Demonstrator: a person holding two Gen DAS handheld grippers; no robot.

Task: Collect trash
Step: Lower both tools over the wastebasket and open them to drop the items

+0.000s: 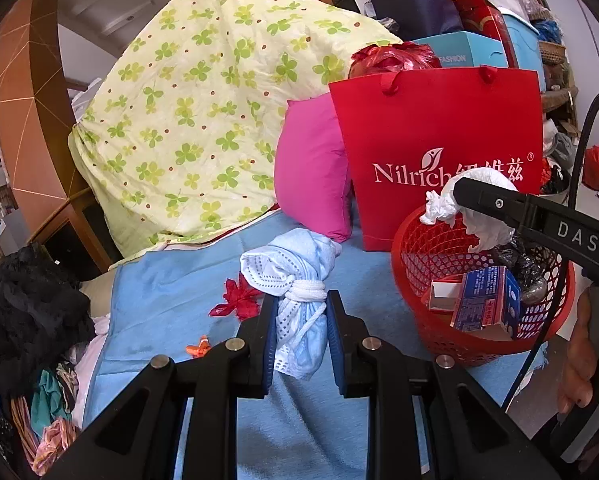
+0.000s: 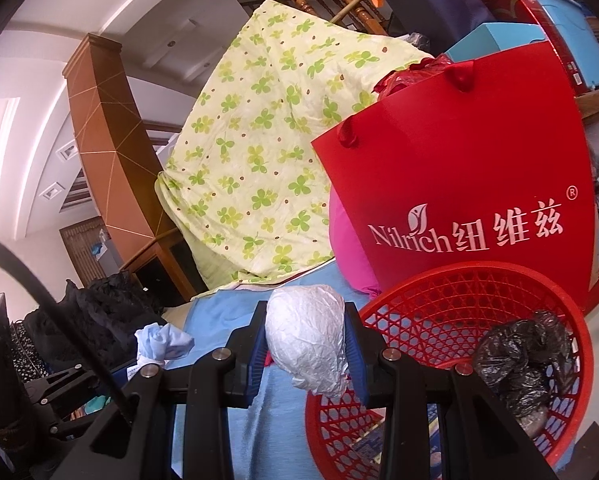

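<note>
My left gripper (image 1: 301, 312) is shut on a bundle of blue face masks (image 1: 295, 280) tied with a white cord, held just above the blue cloth (image 1: 171, 300). My right gripper (image 2: 305, 328) is shut on a crumpled white paper wad (image 2: 305, 336), held at the left rim of the red mesh basket (image 2: 479, 280). In the left wrist view the right gripper (image 1: 465, 188) holds the paper wad (image 1: 475, 216) over the basket (image 1: 423, 320). The basket holds a blue carton (image 1: 485, 300) and a black plastic bag (image 2: 519, 356). The mask bundle also shows in the right wrist view (image 2: 161, 342).
A red Nilrich paper bag (image 1: 439, 152) stands behind the basket, with a pink cushion (image 1: 311, 172) and a clover-print quilt (image 1: 203, 112) to its left. Red scraps (image 1: 237, 300) and an orange scrap (image 1: 199, 348) lie on the blue cloth. Dark clothing (image 1: 27, 312) is piled at left.
</note>
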